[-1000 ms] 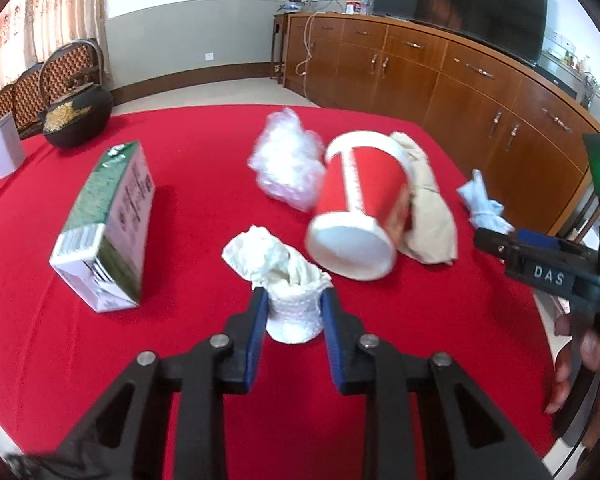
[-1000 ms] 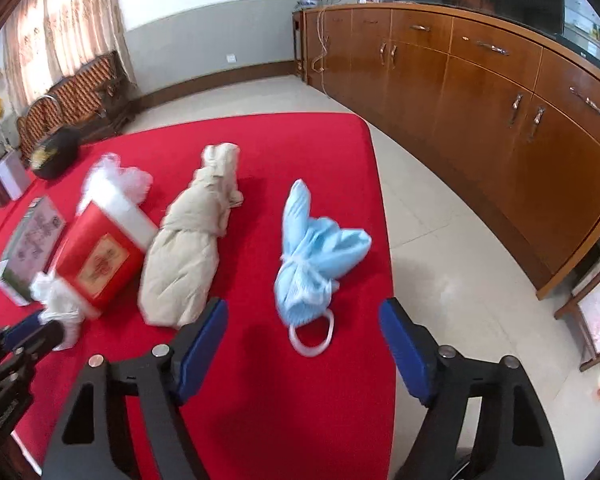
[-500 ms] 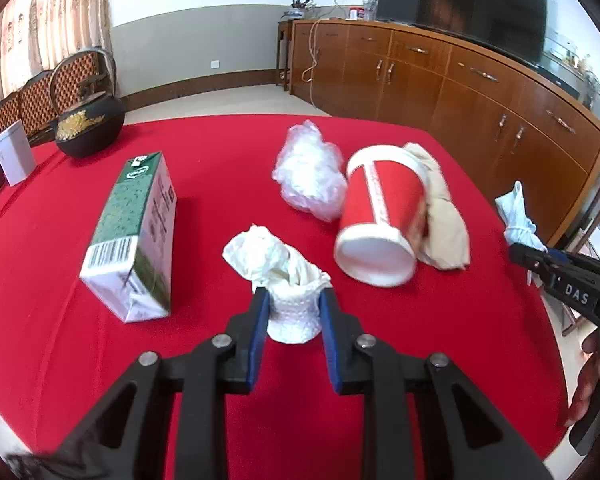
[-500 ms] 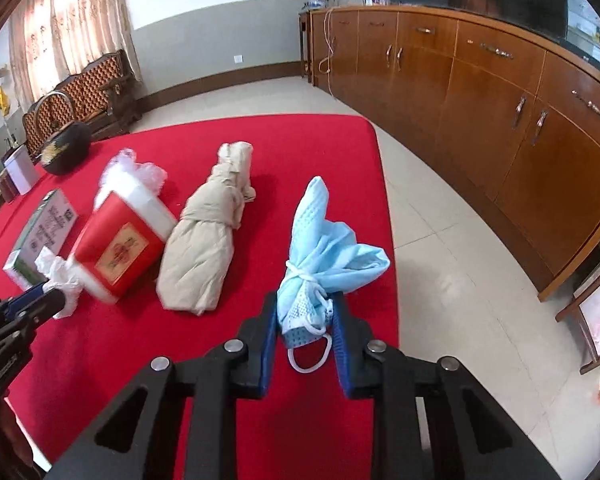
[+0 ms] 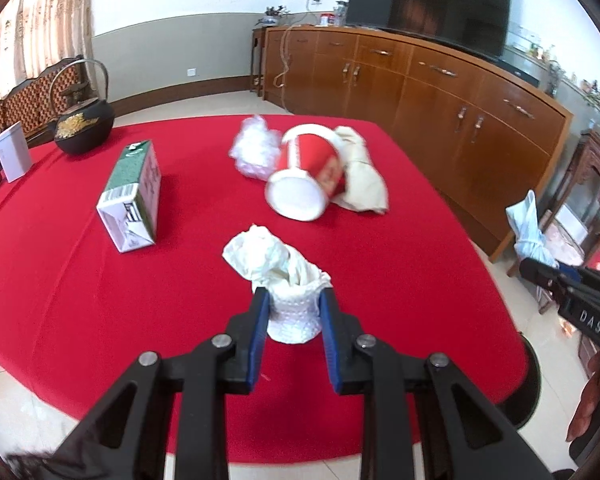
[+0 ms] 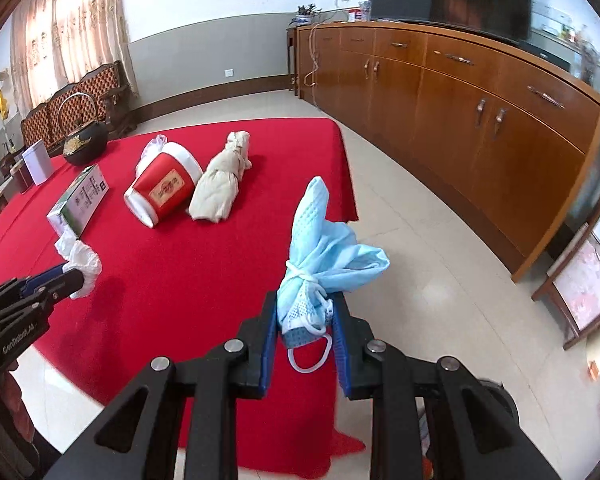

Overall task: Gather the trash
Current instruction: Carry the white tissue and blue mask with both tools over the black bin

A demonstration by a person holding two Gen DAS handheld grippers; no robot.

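My left gripper (image 5: 294, 314) is shut on a crumpled white paper wad (image 5: 278, 268) and holds it above the red tablecloth (image 5: 60, 280). My right gripper (image 6: 305, 322) is shut on a bundled blue face mask (image 6: 324, 252) and holds it off the table's right edge, over the floor. The mask also shows at the right of the left wrist view (image 5: 530, 232). The wad shows in the right wrist view (image 6: 82, 262). On the table lie a tipped red and white paper cup (image 5: 310, 178), a beige cloth bundle (image 5: 364, 178), a clear plastic wad (image 5: 256, 154) and a green carton (image 5: 134, 196).
A black iron teapot (image 5: 82, 128) and a small white box (image 5: 12, 156) stand at the table's far left. A long wooden sideboard (image 6: 480, 120) runs along the right wall beyond tiled floor. A small wooden side table (image 5: 596, 184) stands at the right.
The right gripper closed on the blue mask and lifted it off the table to the right. The left gripper has risen and pulled back with the white wad.
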